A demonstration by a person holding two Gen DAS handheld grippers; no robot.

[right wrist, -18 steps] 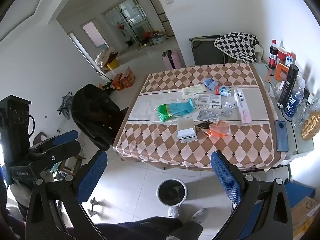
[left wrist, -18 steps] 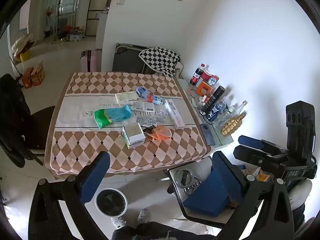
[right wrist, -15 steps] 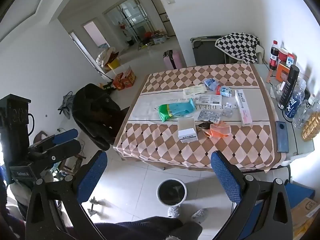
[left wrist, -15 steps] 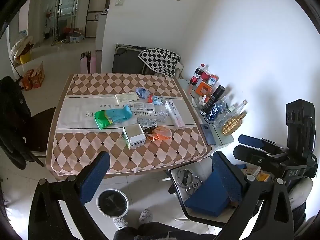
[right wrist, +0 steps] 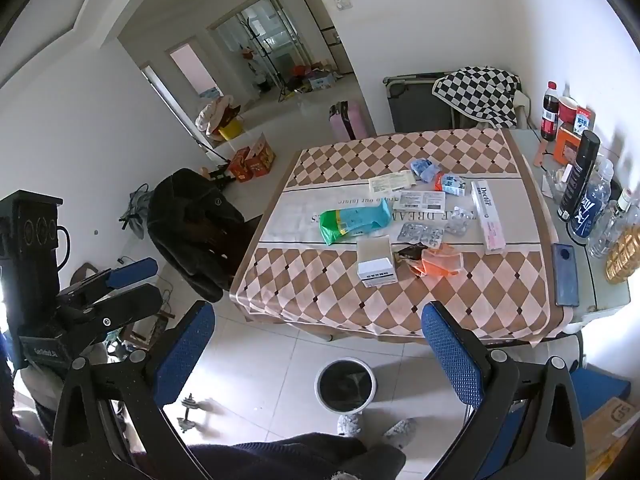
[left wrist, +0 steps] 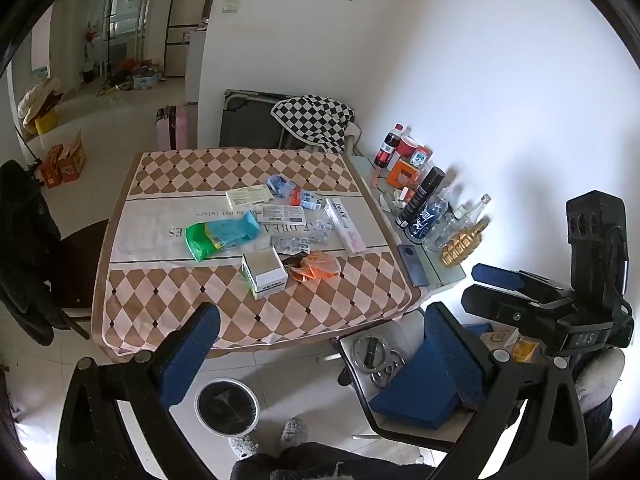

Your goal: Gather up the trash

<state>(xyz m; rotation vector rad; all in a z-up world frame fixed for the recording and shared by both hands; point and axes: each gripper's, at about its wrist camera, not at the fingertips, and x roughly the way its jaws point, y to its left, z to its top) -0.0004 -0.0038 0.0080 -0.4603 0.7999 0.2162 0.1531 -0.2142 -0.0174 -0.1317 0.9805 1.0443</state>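
A table with a checked cloth [left wrist: 168,292] [right wrist: 460,148] holds scattered trash: a green and blue bag [left wrist: 222,234] [right wrist: 354,220], a white box [left wrist: 264,268] [right wrist: 376,262], an orange wrapper [left wrist: 320,266] [right wrist: 440,262], blister packs [left wrist: 290,244] [right wrist: 420,234], a long pink and white box [left wrist: 346,226] [right wrist: 488,216] and papers [left wrist: 248,196]. A round bin [left wrist: 227,406] [right wrist: 346,386] stands on the floor before the table. My left gripper [left wrist: 320,360] and right gripper [right wrist: 316,356] are open and empty, held well short of the table.
Bottles and boxes [left wrist: 420,200] [right wrist: 580,184] line the table's right side, with a phone [left wrist: 414,264] [right wrist: 566,274]. A chair with a dark jacket [right wrist: 192,228] stands left. A stool with metal parts [left wrist: 376,356] and a blue box [left wrist: 416,396] sit right.
Both views have shifted slightly; the table and bin sit almost where they were. Both grippers stay open and empty.
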